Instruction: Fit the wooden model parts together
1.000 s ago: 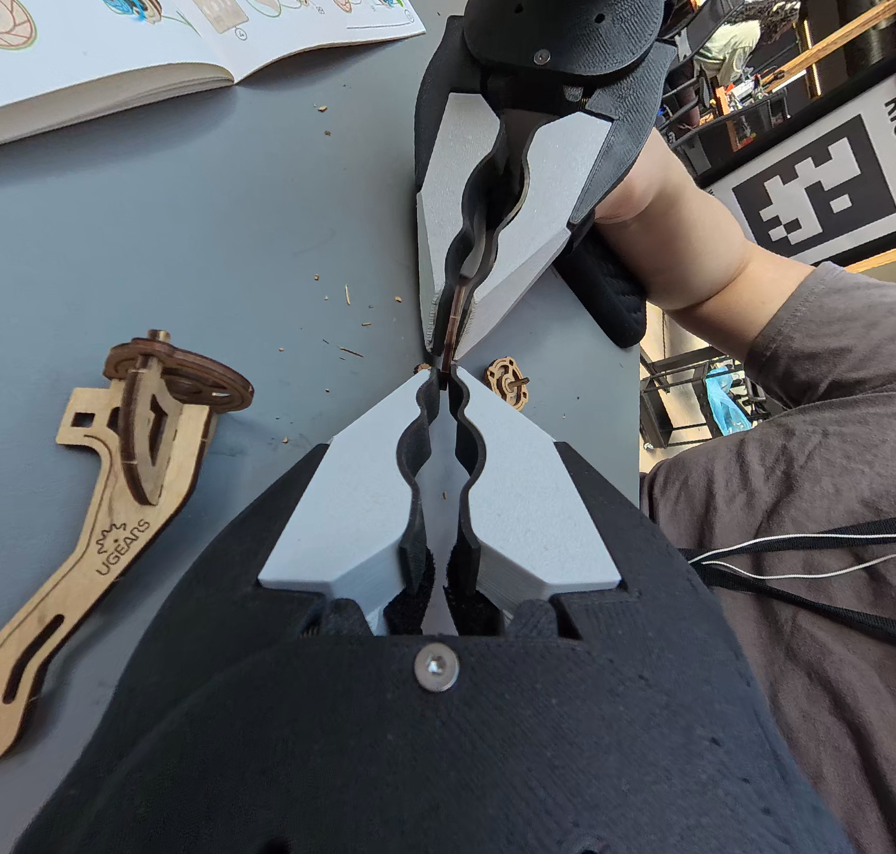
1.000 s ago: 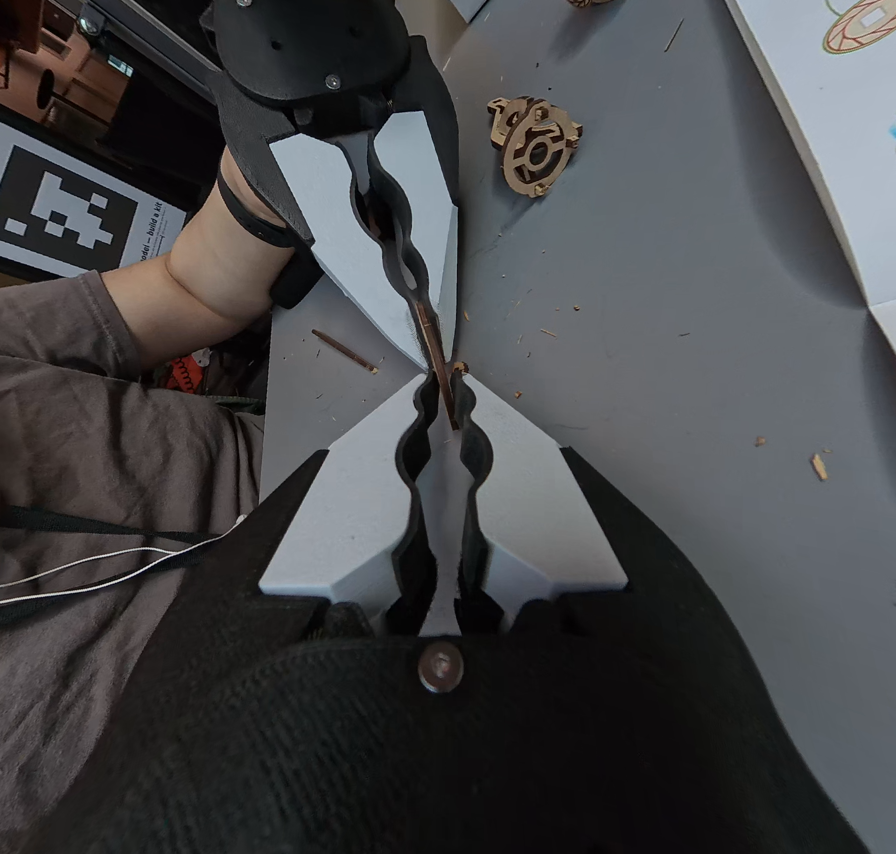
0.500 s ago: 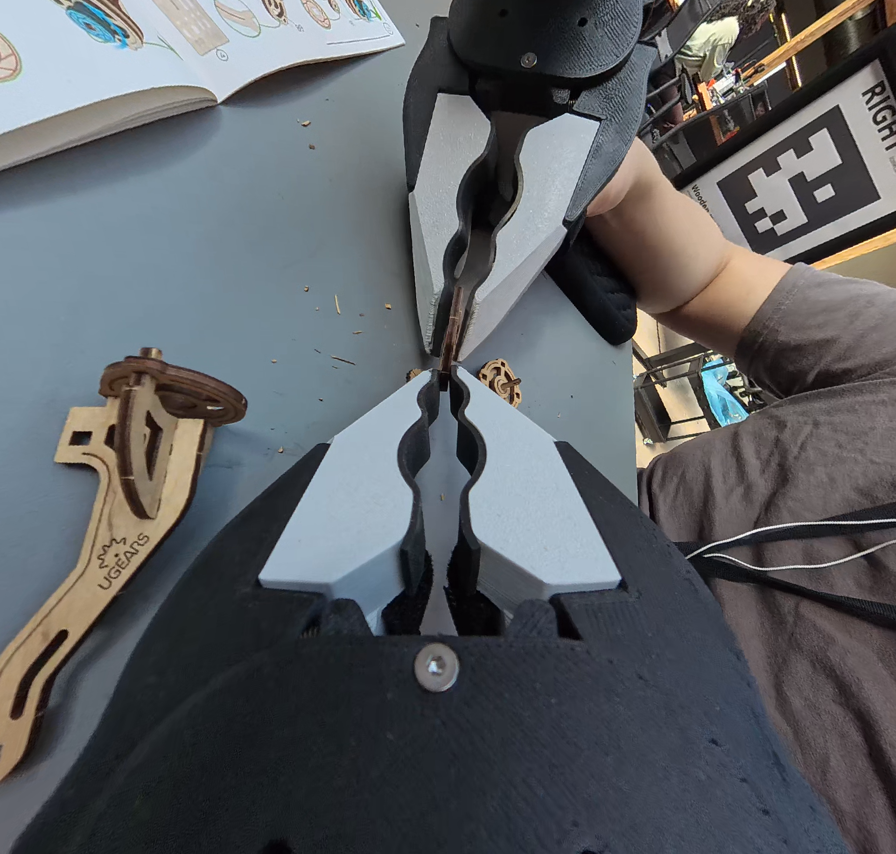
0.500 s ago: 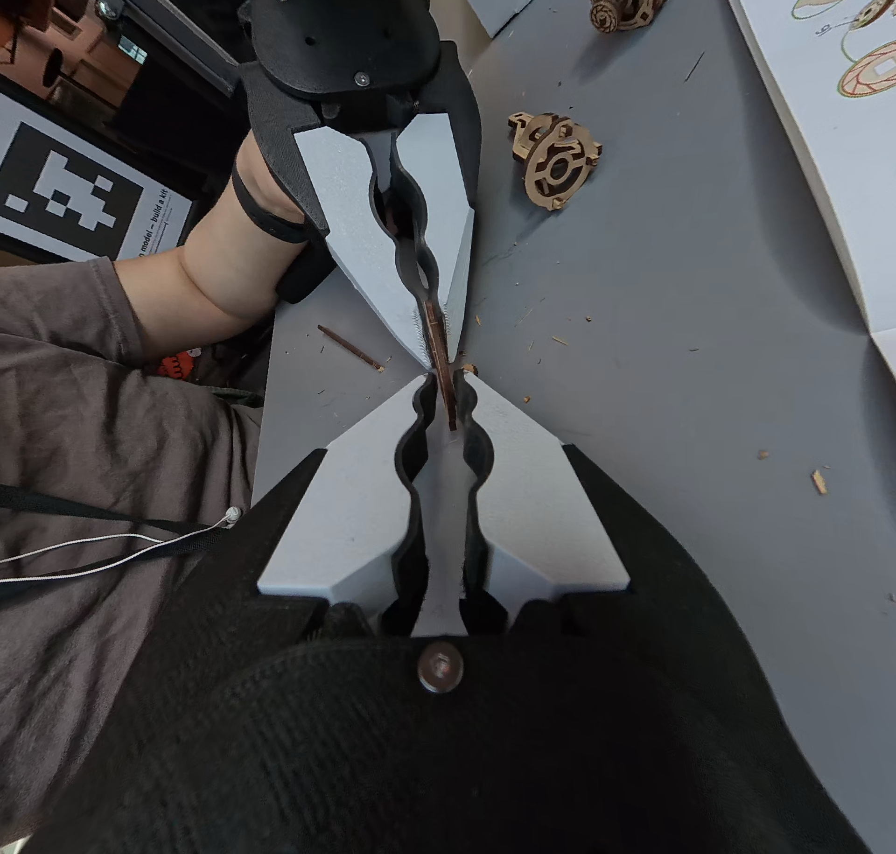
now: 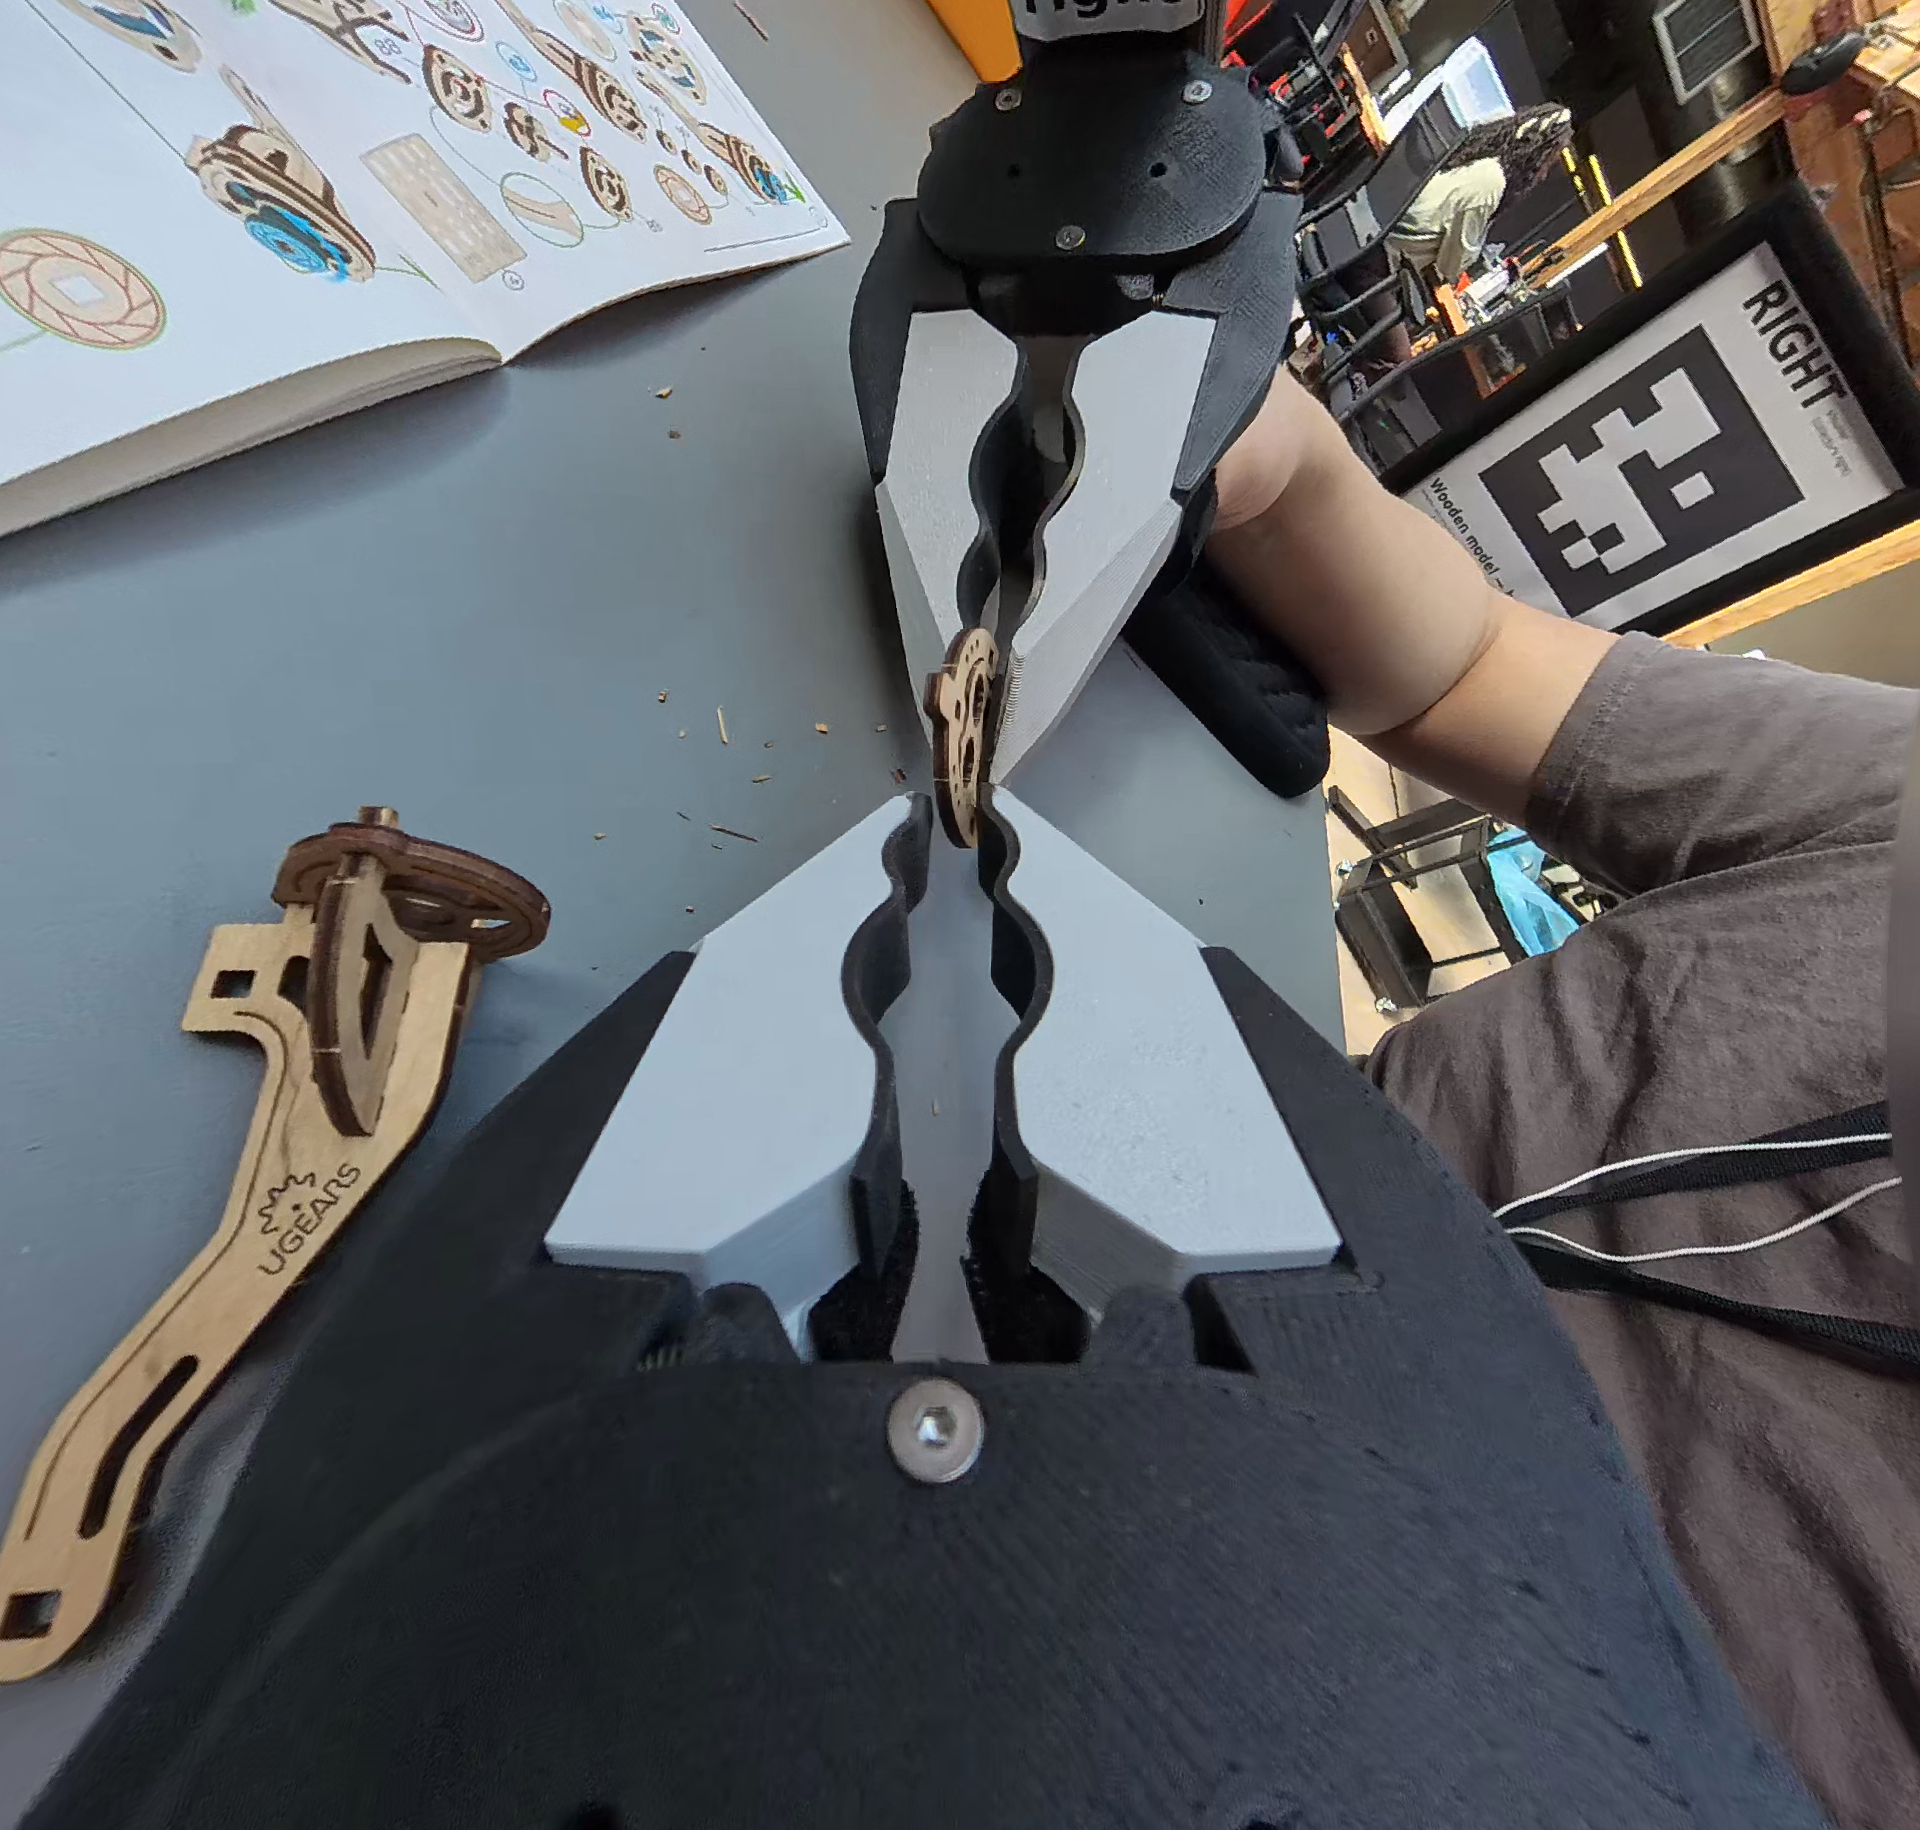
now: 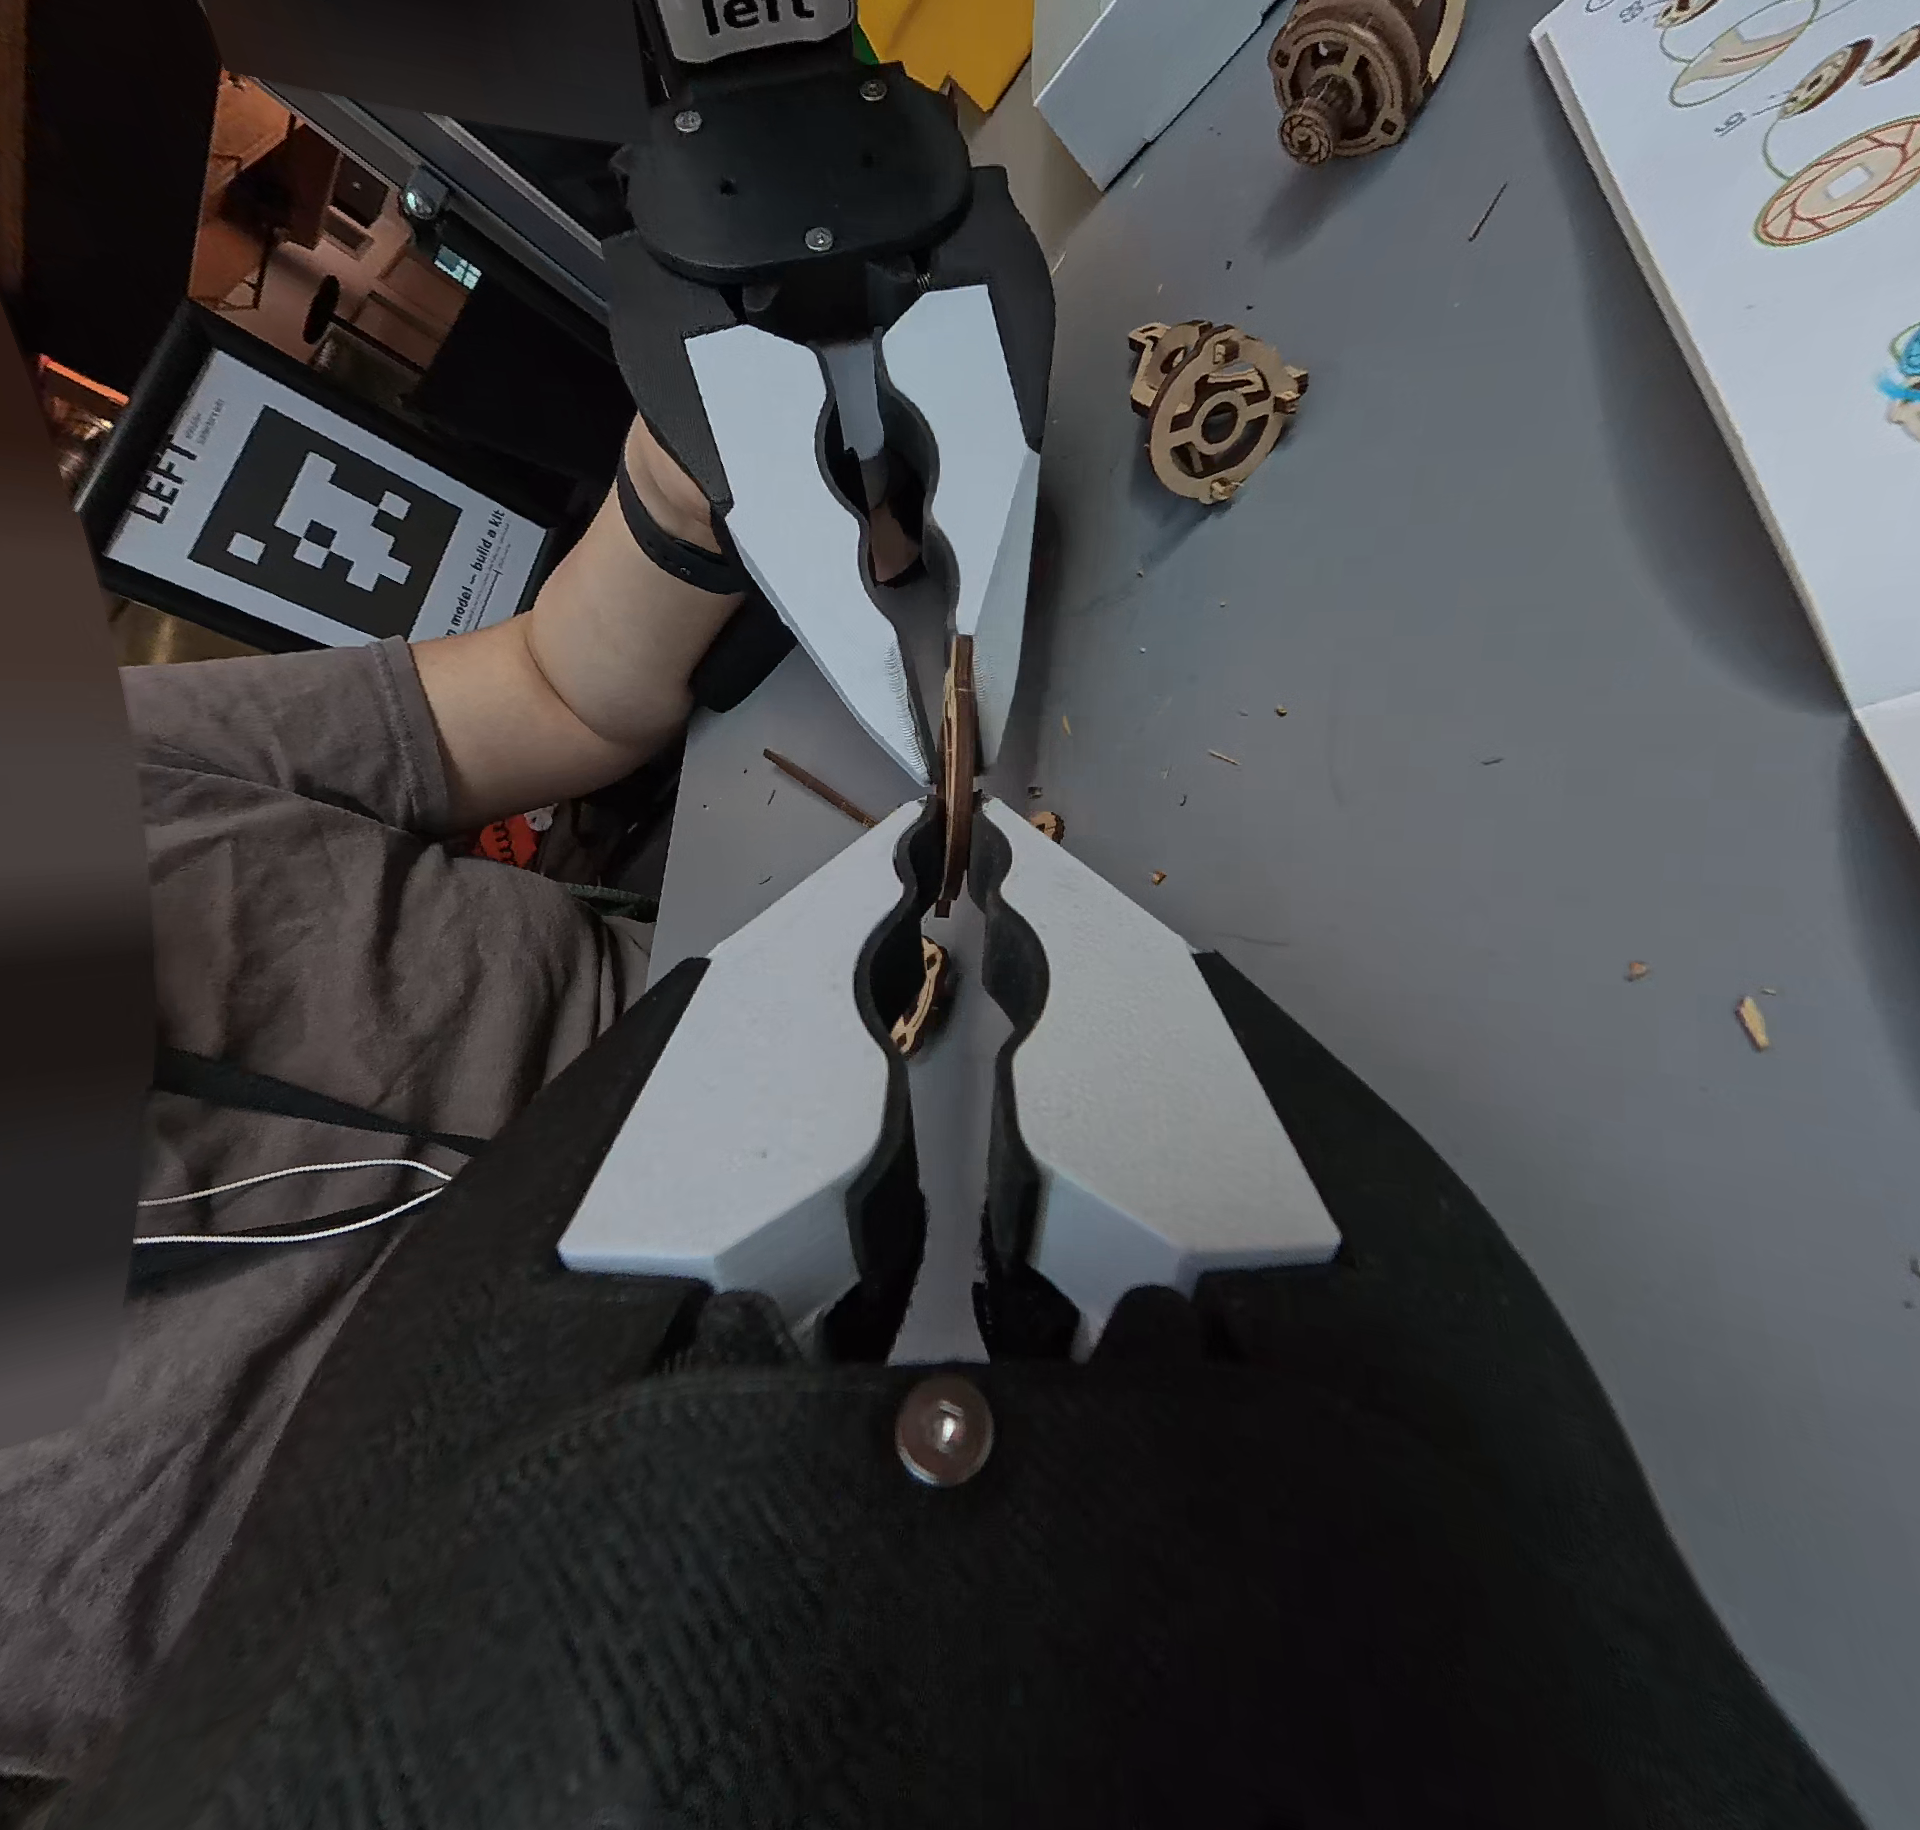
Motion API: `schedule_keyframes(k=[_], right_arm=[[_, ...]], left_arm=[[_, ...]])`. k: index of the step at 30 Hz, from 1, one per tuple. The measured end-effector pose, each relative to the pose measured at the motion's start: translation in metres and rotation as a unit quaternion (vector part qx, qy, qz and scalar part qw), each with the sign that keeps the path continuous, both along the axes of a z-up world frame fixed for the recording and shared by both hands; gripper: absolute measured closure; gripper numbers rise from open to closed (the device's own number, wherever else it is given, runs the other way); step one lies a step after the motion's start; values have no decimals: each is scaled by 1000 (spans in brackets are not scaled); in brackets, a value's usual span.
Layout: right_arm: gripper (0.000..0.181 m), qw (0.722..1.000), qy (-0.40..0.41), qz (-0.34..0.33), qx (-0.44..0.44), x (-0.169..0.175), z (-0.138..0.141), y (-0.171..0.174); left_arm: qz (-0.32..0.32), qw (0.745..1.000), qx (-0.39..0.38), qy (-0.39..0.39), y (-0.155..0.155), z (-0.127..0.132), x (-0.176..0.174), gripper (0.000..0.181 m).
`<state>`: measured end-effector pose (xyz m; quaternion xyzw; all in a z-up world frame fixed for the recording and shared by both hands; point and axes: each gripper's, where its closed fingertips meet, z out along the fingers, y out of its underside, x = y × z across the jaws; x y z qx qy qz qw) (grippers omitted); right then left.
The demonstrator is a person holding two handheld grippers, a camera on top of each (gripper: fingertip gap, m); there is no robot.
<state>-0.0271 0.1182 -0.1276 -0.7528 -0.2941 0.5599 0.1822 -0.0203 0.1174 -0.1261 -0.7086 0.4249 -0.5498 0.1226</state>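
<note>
My left gripper (image 5: 948,822) and right gripper (image 6: 951,824) met tip to tip above the grey table (image 5: 436,637), right at its near edge by my torso. Both jaws were pressed nearly together, each pinching the same thin wooden disc (image 5: 964,731), held edge-on. Whether one part or two sat stacked there was hard to tell; its lower end was hidden between my right fingers (image 6: 1081,1042). Open table lay toward 12 and 10 o'clock, littered with splinters. At 9 o'clock in the left wrist view lay a flat wooden arm assembly (image 5: 260,1146). Farther out sat a gear cluster (image 6: 1210,409) at 1 o'clock, then the instruction booklet (image 5: 343,170), cut off by the frame.
</note>
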Motion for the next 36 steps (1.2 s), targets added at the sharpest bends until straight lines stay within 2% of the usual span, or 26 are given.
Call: schedule_keyframes(k=[6, 14, 19, 27, 36], right_arm=[[180, 1000, 28, 4, -10, 0, 7, -1], [179, 1000, 0, -2, 4, -1, 0, 0], [179, 1000, -10, -2, -18, -1, -5, 1], [179, 998, -64, 0, -16, -1, -19, 0], [179, 999, -46, 5, 1, -2, -14, -1]], left_arm=[[-7, 1000, -4, -23, -3, 9, 1, 180], [-3, 1000, -17, -5, -2, 2, 1, 181], [4, 1000, -22, 8, -2, -4, 1, 180], [13, 999, -14, 44, -4, -18, 0, 180], [2, 999, -26, 26, -4, -14, 0, 180]])
